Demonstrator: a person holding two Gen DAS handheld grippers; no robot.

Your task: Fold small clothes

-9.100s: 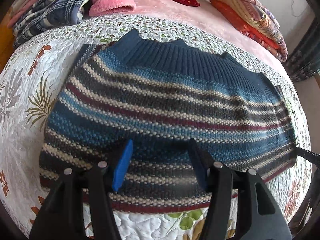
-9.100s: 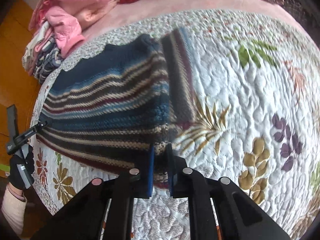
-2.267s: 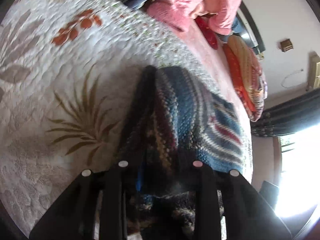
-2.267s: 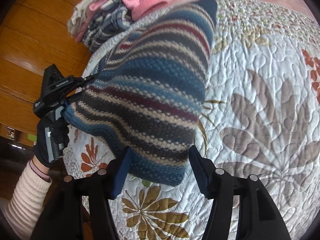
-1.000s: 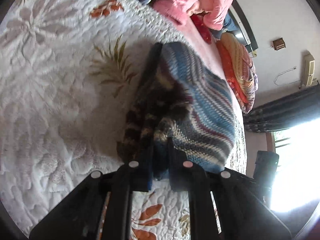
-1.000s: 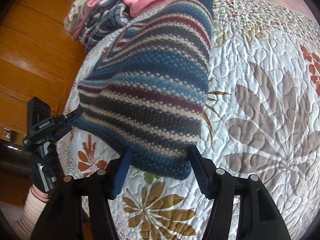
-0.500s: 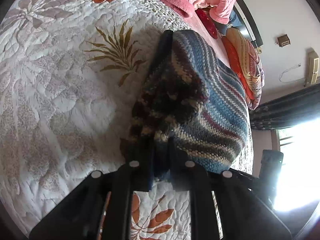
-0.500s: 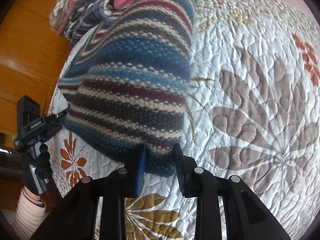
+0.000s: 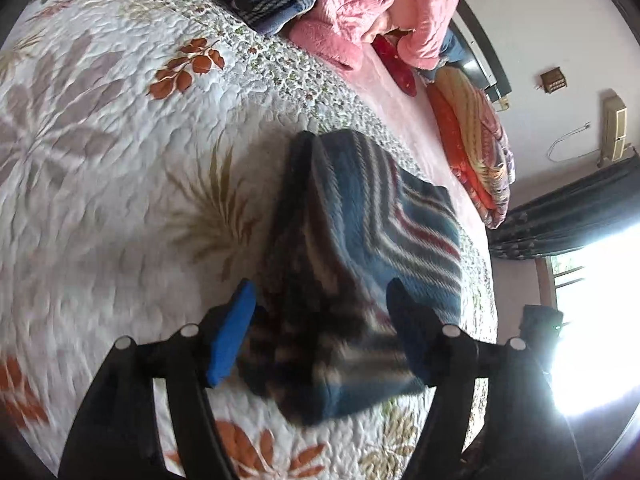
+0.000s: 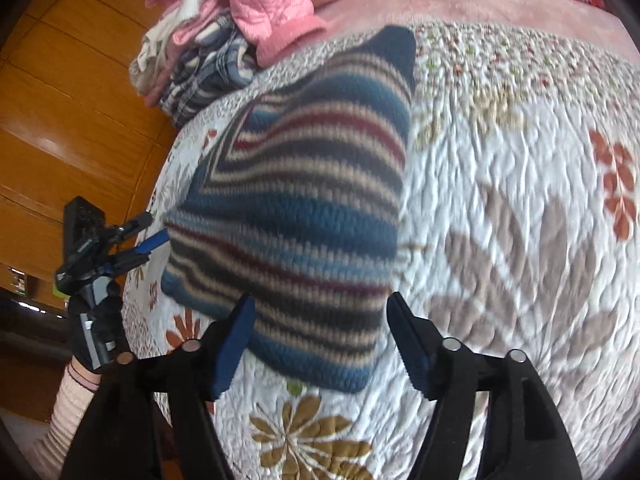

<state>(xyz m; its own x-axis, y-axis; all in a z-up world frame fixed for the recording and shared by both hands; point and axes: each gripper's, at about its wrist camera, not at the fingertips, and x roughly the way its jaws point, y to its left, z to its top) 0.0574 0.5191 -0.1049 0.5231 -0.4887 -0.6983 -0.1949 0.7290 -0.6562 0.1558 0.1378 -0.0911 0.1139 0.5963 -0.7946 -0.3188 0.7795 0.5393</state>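
The striped sweater [image 10: 304,216], knitted in blue, cream, dark grey and maroon bands, lies folded into a thick rectangular bundle on the quilted bedspread [image 10: 520,208] of a bed. Both frames are somewhat blurred.

The left tongs [image 9: 320,332] stand wide apart, with nothing gripped. In the left wrist view the near end of the sweater [image 9: 360,264] sits between the two blue-padded fingers [image 9: 230,340] and stretches forward away from them; whether either pad brushes the knit cannot be told. Its folded edge faces the left finger, and the striped top slopes off toward the right finger.

The right tongs [image 10: 320,340] are also spread wide and hold nothing. In the right wrist view the near corner of the bundle lies in the gap between the fingers, a little closer to the left one, and the dark blue ribbed end points away, far ahead.

Off to the left of the right tongs, the left tongs [image 10: 152,236] show beside the sweater's side edge, carried by a gloved hand [image 10: 96,320] with a pale ribbed sleeve [image 10: 64,416].

Well ahead of both tongs, past the sweater, a pile of clothes [image 10: 224,32] in pink and navy plaid rests by the far edge of the bedspread. Ahead and to the right of the left tongs lies a folded orange patterned blanket [image 9: 476,148].
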